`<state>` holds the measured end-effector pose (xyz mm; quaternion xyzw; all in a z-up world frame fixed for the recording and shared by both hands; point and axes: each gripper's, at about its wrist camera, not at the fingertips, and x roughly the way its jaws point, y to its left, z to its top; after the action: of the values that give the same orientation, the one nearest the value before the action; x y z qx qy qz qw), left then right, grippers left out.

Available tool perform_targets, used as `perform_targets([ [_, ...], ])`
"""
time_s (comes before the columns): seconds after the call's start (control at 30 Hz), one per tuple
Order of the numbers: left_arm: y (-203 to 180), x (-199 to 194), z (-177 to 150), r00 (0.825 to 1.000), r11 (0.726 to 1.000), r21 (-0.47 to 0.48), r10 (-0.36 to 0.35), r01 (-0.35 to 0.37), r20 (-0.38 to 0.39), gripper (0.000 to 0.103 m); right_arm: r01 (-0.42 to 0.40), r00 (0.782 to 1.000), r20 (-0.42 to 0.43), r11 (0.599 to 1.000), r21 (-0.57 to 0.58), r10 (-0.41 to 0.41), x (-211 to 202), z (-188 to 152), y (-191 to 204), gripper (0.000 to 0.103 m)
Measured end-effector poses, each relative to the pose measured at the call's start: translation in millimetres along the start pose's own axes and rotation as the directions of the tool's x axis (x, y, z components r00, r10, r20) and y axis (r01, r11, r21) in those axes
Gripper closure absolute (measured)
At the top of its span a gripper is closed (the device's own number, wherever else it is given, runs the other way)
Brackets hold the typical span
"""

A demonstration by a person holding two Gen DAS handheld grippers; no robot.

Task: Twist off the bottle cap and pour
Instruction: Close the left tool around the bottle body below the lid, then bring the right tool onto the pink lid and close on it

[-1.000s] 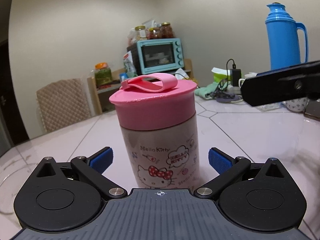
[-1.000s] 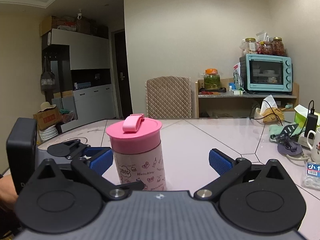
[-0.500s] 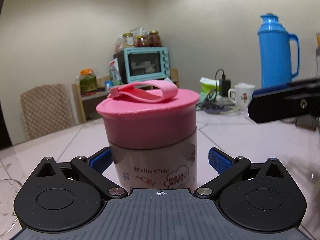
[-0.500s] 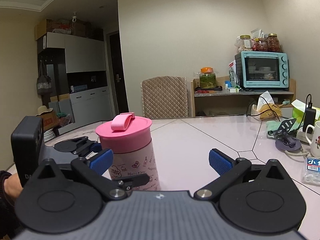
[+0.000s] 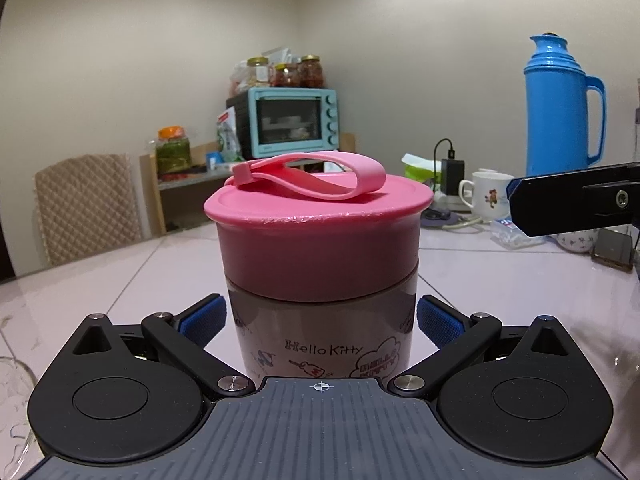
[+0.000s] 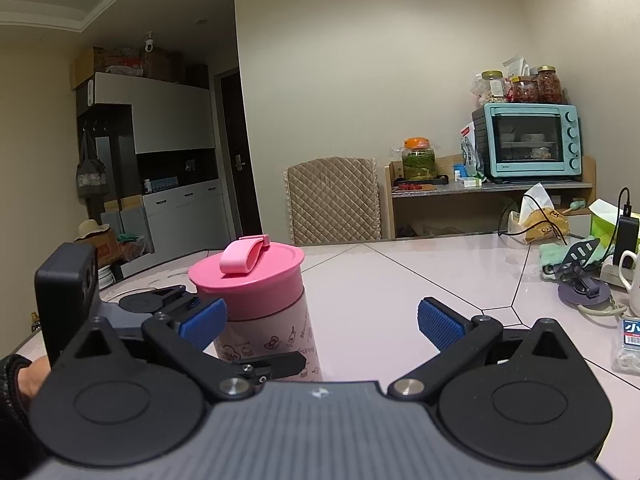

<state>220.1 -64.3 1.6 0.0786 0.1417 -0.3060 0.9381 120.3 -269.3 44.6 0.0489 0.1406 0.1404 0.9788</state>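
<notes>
Bottle [image 5: 320, 320] upright on worktop [image 6: 400, 280], pink cap [image 5: 318, 236] still screwed on, between wide jaws of left gripper [image 5: 318, 320]; right gripper [image 6: 320, 322] beside bottle, jaws wide; unscrewing and pouring remain.

My left tool [image 5: 319, 322] hides the foot of the bottle [image 5: 320, 332], so I cannot see where it meets the table [image 5: 500, 280]. The left view's right edge cuts off my right tool [image 5: 576, 200]. A glass thing [image 5: 12, 400] at the left edge is cut off, too little to name. The small packet's [image 6: 628, 344] print is unreadable.
</notes>
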Motion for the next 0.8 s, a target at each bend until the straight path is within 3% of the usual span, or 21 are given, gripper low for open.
perform_targets([
  [0.23,2.4,5.9,2.4,1.0,1.0,-0.002,-0.017,0.017,-0.009,0.002,-0.002,1.0,0.025,1.0,0.008,0.002,0.4,0.1,0.0,0.0],
  [0.33,2.0,5.0,1.4,1.0,1.0,-0.003,-0.025,0.025,-0.011,0.011,-0.005,0.999,0.036,1.0,0.03,0.004,0.9,0.7,-3.5,0.0],
  [0.47,1.7,4.8,-0.4,0.999,1.0,-0.002,-0.03,0.03,-0.013,0.013,-0.017,0.998,0.064,0.999,0.035,0.015,-0.3,1.4,-3.3,0.0],
  [0.8,-8.0,5.4,0.0,1.0,1.0,-0.006,-0.025,0.025,-0.019,0.013,-0.035,0.999,-0.005,0.996,-0.08,0.034,18.0,10.4,23.7,0.0],
])
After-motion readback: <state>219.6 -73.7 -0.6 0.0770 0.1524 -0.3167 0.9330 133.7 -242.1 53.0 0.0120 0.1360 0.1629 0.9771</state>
